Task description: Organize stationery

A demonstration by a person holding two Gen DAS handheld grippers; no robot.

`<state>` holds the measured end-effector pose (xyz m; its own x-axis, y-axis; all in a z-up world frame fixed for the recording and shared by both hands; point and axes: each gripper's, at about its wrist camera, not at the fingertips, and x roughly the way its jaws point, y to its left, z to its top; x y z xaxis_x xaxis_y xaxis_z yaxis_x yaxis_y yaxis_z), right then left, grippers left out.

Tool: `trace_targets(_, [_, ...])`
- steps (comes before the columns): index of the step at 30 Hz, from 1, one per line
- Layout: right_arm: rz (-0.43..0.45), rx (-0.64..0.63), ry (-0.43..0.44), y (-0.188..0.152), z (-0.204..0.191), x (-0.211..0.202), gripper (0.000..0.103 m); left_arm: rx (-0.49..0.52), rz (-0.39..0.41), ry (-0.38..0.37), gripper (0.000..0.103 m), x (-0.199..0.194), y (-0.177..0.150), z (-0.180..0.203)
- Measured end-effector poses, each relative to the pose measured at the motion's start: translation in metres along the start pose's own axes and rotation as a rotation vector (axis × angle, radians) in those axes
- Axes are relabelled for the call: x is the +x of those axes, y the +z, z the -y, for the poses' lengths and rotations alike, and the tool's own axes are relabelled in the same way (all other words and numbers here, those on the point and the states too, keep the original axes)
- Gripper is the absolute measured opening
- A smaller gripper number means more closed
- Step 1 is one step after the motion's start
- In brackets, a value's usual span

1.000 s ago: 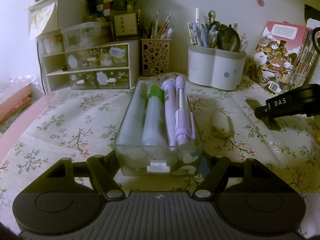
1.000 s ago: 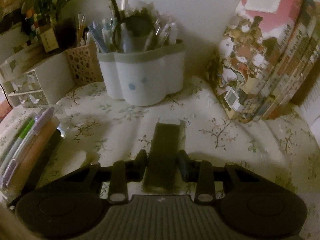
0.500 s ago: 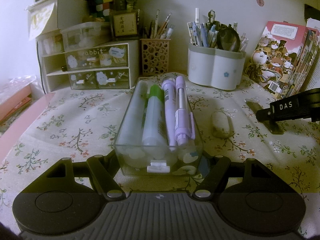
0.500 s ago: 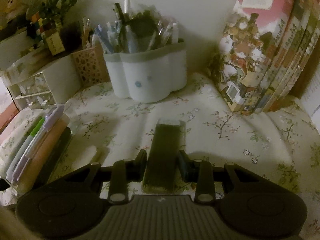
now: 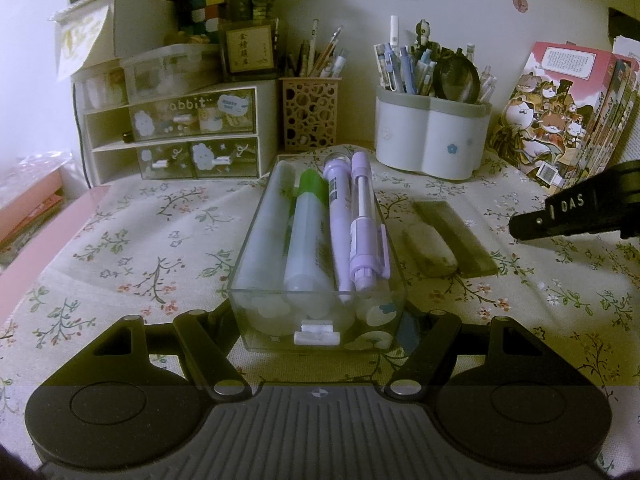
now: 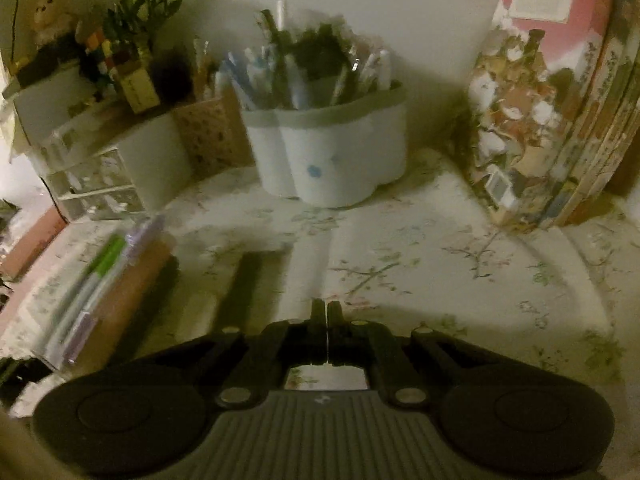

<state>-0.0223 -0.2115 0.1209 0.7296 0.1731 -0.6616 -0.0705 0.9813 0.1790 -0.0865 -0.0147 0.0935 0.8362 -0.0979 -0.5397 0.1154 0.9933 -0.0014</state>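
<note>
My left gripper [image 5: 320, 320] is shut on the near end of a clear plastic tray [image 5: 252, 236] that holds a white tube, a green-capped marker [image 5: 306, 236] and two purple pens [image 5: 362, 224]. To the tray's right lie a pale eraser [image 5: 430, 250] and a dark flat ruler [image 5: 454, 236] on the floral cloth. My right gripper [image 6: 325, 312] is shut and empty, above the cloth to the right of the ruler [image 6: 250, 284]; it also shows at the right edge of the left wrist view [image 5: 532, 224].
At the back stand a white flower-shaped pen pot [image 5: 430, 140], a brown perforated pen cup [image 5: 310, 114], a small drawer unit [image 5: 180, 136] and upright books [image 5: 560, 120]. A pink edge [image 5: 52, 220] borders the cloth at left.
My right gripper has let go of the dark ruler, which now lies next to the eraser, and has closed and pulled back to the right. The left gripper and tray have not moved.
</note>
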Motion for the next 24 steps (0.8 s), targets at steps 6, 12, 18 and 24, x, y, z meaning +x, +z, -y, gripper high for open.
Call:
trace_targets(6, [-0.026,-0.043,0.049,0.009,-0.018,0.01,0.038,0.0,0.0,0.001,0.073,0.0,0.0,0.0])
trace_targets(12, [-0.065,-0.091,0.061,0.013,-0.035,0.029,0.042,0.0,0.0,0.0,0.073,0.0,0.0,0.0])
trace_targets(18, [-0.077,-0.155,0.034,0.018,-0.05,0.039,0.045,0.0,0.0,0.0,0.073,0.0,0.0,0.0])
trace_targets(24, [-0.051,-0.224,0.009,0.013,-0.059,0.043,0.041,0.0,-0.001,0.0,0.073,0.0,0.0,0.0])
